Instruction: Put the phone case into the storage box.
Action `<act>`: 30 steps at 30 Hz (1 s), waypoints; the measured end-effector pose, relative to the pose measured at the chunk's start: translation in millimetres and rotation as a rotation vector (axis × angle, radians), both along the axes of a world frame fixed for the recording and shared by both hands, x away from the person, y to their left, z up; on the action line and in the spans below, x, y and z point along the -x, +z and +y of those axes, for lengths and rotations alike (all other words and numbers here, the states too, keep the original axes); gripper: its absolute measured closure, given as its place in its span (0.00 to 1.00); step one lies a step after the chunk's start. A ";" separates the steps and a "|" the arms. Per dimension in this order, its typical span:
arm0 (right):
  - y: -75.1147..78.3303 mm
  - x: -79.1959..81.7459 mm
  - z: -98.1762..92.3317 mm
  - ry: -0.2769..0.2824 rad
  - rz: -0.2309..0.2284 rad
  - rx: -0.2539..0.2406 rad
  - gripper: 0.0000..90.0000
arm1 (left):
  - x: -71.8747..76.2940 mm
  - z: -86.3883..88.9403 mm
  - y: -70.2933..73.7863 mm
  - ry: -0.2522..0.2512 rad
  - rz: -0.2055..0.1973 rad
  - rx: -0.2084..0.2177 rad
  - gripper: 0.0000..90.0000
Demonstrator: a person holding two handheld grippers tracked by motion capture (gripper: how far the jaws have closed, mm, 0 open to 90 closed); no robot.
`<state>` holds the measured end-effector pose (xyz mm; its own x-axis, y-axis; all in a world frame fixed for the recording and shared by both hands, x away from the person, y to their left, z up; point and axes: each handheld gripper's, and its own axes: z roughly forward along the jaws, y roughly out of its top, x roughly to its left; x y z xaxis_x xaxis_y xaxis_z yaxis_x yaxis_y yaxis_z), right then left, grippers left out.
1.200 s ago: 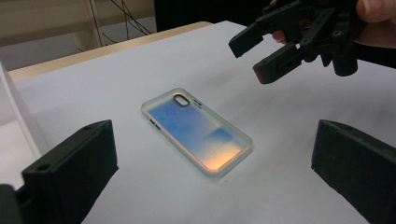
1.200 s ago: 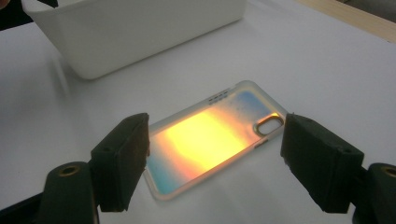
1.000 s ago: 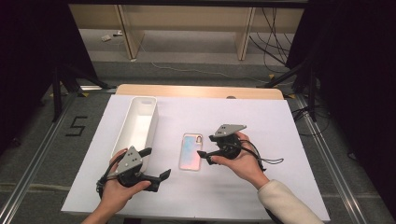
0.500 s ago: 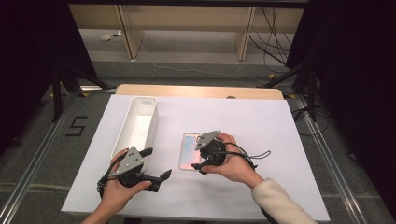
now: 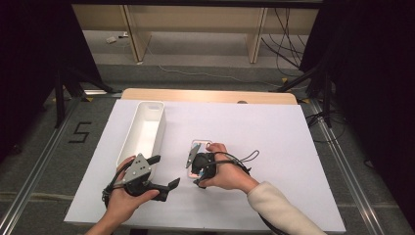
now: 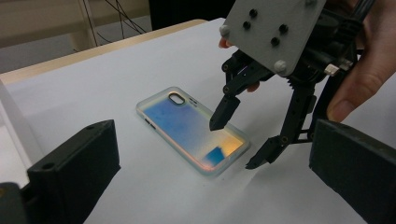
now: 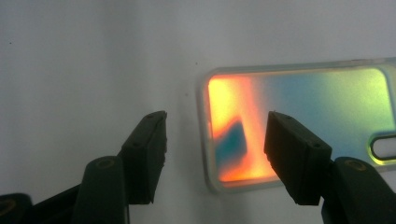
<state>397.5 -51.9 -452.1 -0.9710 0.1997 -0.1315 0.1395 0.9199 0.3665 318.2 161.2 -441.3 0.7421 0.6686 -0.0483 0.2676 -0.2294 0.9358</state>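
Near the middle of the high view, slightly below centre, an iridescent translucent phone case with a clear rim lies flat on the white table cover. Its camera cutout sits at the far end, toward the top of the frame. Seen from the left gripper view, the case occupies the centre, its surface shifting from blue to orange toward the near corner.

Directly over the case's near end, the right gripper points down, held in the person's right hand. Its jaws are spread apart and straddle the short end of the case: in the left gripper view, the right gripper has one tip poised above the case's surface and the other just off the rim beside the near corner. From the right gripper view, the two black jaws rise at lower left and lower right with the case's end between them, nothing pinched. Whether either tip touches the case cannot be told.

At the lower left of the high view, the left gripper rests low over the cover in the left hand, jaws wide apart and empty, aimed toward the case.

Left of the case, a long white rectangular plastic bin stands on the cover, running toward the top of the frame. A pale wooden table edge shows beyond the cover.
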 end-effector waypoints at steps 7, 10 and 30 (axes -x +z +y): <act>-3.0 -7.1 2.0 -0.013 0.009 0.044 0.54 | 0.4 0.0 -0.1 -0.004 0.003 0.000 0.01; -3.8 -10.5 0.3 0.016 0.008 0.075 0.57 | 0.4 -0.2 0.0 0.001 0.002 -0.007 0.02; -7.1 -10.7 11.8 0.013 0.039 0.127 0.68 | 1.2 -1.3 -0.5 -0.005 0.003 -0.008 0.02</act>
